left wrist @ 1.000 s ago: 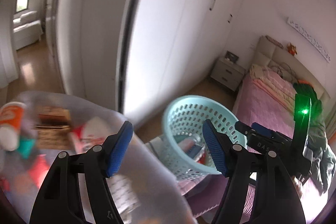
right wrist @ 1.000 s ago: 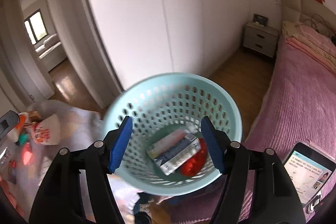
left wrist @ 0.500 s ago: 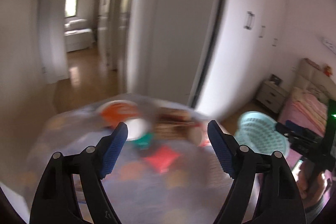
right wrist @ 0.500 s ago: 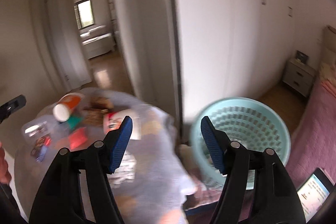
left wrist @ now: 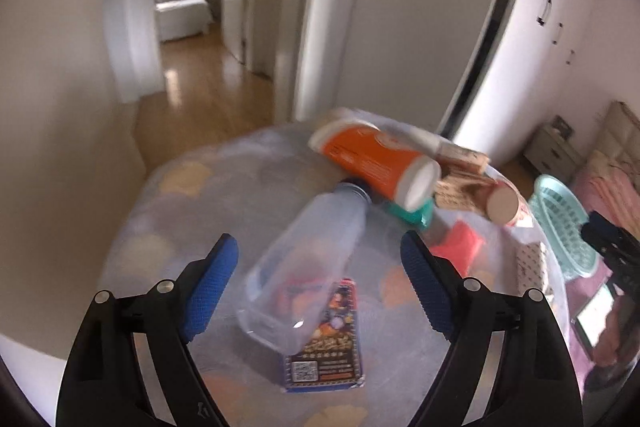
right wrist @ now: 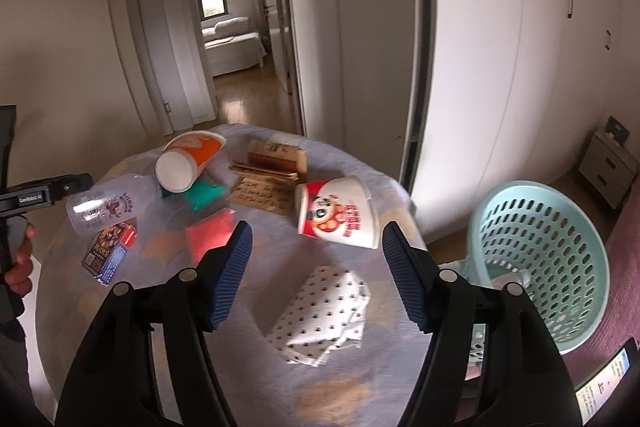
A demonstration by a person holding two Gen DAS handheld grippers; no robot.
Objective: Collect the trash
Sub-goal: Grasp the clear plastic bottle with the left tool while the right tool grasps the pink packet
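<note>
Trash lies on a round table (right wrist: 168,315). My left gripper (left wrist: 320,287) is open and empty, just above a clear plastic bottle (left wrist: 308,267) lying on a dark printed packet (left wrist: 328,351). An orange paper cup (left wrist: 372,159) lies on its side behind it. My right gripper (right wrist: 316,275) is open and empty, above a spotted white wrapper (right wrist: 324,315). A red and white noodle bowl (right wrist: 340,213) lies just beyond it. The teal trash basket (right wrist: 552,263) stands on the floor to the right of the table.
The table also holds a red packet (right wrist: 210,237), a teal packet (right wrist: 204,197) and brown cardboard pieces (right wrist: 268,183). White wardrobes (right wrist: 500,47) stand behind. A pink bed (left wrist: 612,187) and a phone (right wrist: 604,387) are on the right. A doorway (right wrist: 236,39) opens behind the table.
Both grippers have swung left from the teal basket to over the table. The left gripper has come down close over the clear bottle. Both stay open.
</note>
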